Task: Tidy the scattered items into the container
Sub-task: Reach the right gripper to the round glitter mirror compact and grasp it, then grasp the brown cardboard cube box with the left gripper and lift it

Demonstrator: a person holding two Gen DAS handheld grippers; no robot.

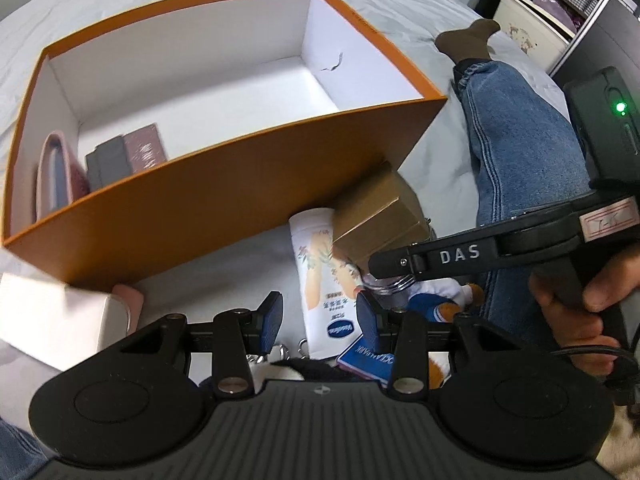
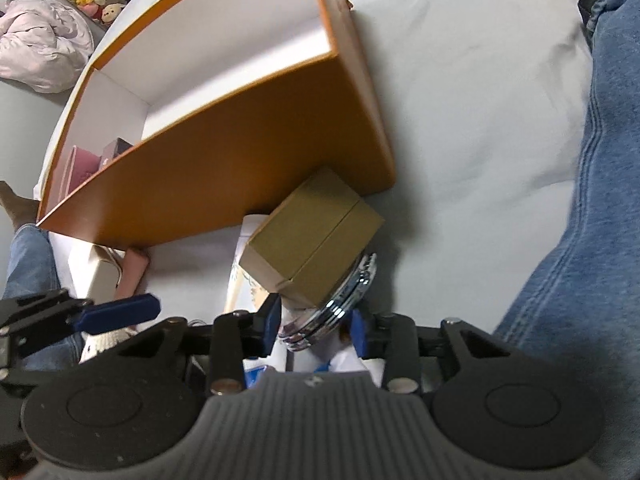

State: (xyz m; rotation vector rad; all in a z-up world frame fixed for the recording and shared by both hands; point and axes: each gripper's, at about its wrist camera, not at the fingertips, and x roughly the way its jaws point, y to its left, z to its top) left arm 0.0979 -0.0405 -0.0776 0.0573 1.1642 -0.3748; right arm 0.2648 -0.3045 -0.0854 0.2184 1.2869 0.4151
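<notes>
The orange box (image 1: 208,204) with white inner walls stands open on the bed, also in the right wrist view (image 2: 240,160). My left gripper (image 1: 320,318) hovers open over a white lotion tube (image 1: 318,268) that lies between its blue pads, with a gap on the left side. My right gripper (image 2: 316,326) is shut on a chrome-rimmed round case (image 2: 340,304); its pads press on both sides. A brown cardboard box (image 2: 312,236) leans on that case and against the orange box. The left view shows the right gripper (image 1: 384,276) from the side.
In the orange box lie a pink case (image 1: 56,176) and two small dark boxes (image 1: 124,156). A white box (image 1: 52,312), a blue card (image 1: 360,360) and a plush toy (image 1: 444,304) lie nearby. A person's jeans leg (image 1: 520,140) stretches along the right.
</notes>
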